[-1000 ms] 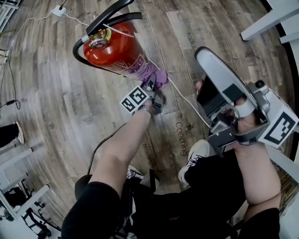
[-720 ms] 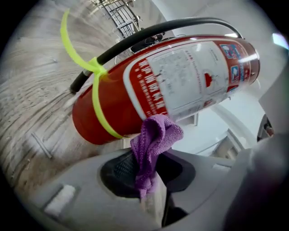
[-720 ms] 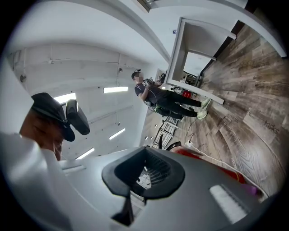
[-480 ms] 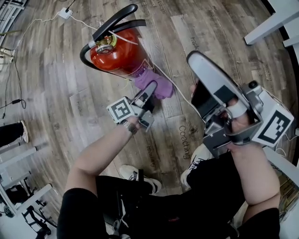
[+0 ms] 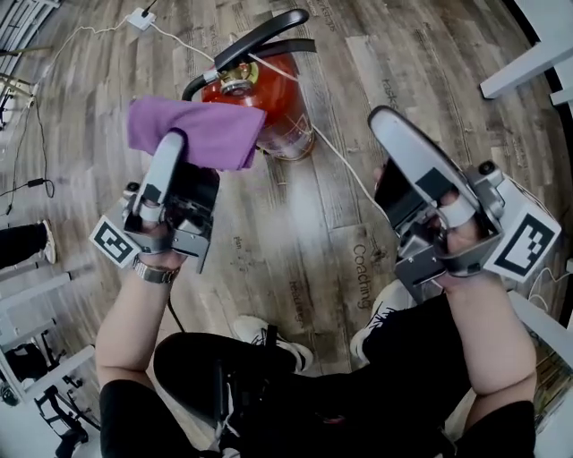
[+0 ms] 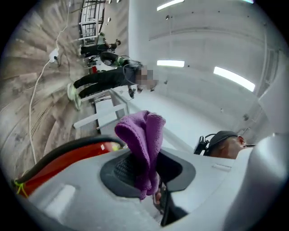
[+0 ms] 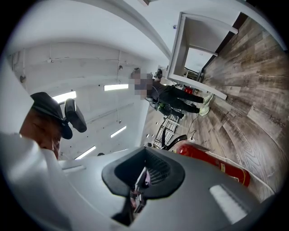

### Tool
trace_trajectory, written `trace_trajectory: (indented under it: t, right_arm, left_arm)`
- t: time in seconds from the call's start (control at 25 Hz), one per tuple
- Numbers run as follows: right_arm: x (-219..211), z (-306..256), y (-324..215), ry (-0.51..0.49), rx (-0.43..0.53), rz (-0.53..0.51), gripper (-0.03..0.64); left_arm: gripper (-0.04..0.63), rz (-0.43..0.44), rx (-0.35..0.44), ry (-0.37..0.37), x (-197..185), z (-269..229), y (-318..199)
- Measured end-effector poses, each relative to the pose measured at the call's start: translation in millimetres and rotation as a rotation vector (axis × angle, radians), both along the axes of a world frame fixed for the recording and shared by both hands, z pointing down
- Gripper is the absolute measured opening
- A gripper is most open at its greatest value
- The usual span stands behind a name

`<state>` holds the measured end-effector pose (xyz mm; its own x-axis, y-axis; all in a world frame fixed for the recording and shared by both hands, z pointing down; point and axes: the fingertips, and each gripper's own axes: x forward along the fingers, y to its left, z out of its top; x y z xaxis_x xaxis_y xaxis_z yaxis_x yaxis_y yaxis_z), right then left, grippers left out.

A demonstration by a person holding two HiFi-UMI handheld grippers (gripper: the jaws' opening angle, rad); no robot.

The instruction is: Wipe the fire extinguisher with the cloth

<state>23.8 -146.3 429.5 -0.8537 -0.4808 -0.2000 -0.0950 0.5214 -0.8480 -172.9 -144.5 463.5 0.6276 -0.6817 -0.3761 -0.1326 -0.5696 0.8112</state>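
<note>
A red fire extinguisher (image 5: 269,98) with a black handle and hose stands on the wooden floor at the top middle of the head view. My left gripper (image 5: 172,141) is shut on a purple cloth (image 5: 192,132) and holds it in the air, just left of the extinguisher's top. In the left gripper view the cloth (image 6: 142,144) sticks up folded from between the jaws, with the extinguisher (image 6: 58,164) low on the left. My right gripper (image 5: 385,121) is raised at the right, shut, with nothing in it. The extinguisher (image 7: 212,164) shows beyond it in the right gripper view.
A white cable (image 5: 345,174) runs across the floor from a power strip (image 5: 141,16) past the extinguisher's base. White furniture legs (image 5: 528,63) stand at the upper right. The person's shoes (image 5: 380,300) are below the grippers. Another person (image 6: 104,79) stands far off.
My left gripper has lifted the purple cloth from the floor at the extinguisher's base, up and to the left. The right gripper has barely moved.
</note>
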Motion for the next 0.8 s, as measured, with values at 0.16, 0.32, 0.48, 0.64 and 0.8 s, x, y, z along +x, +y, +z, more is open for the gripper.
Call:
trace_trajectory:
  t: [0.16, 0.32, 0.48, 0.64, 0.8]
  right_arm:
    - [-9.9, 4.6, -0.8, 0.012, -0.003, -0.012, 0.003]
    - [-14.0, 6.5, -1.3, 0.017, -0.009, -0.013, 0.003]
    - [-14.4, 7.9, -0.4, 0.024, -0.011, -0.016, 0.003]
    - [-15.4, 10.6, -0.7, 0.024, -0.018, -0.017, 0.003]
    - [-18.3, 10.8, -0.1, 0.024, -0.02, -0.027, 0.003]
  left_arm:
    - [0.091, 0.0, 0.07, -0.012, -2.4, -25.6, -9.5]
    - [0.091, -0.017, -0.079, 0.012, 2.4, 34.6, -11.7]
    - [0.097, -0.016, -0.214, 0.056, 3.6, 104.2, -7.3]
    - [0.091, -0.011, -0.394, -0.016, 3.9, 191.0, -1.9]
    - [0.092, -0.01, -0.486, -0.135, 4.2, 266.5, -3.9]
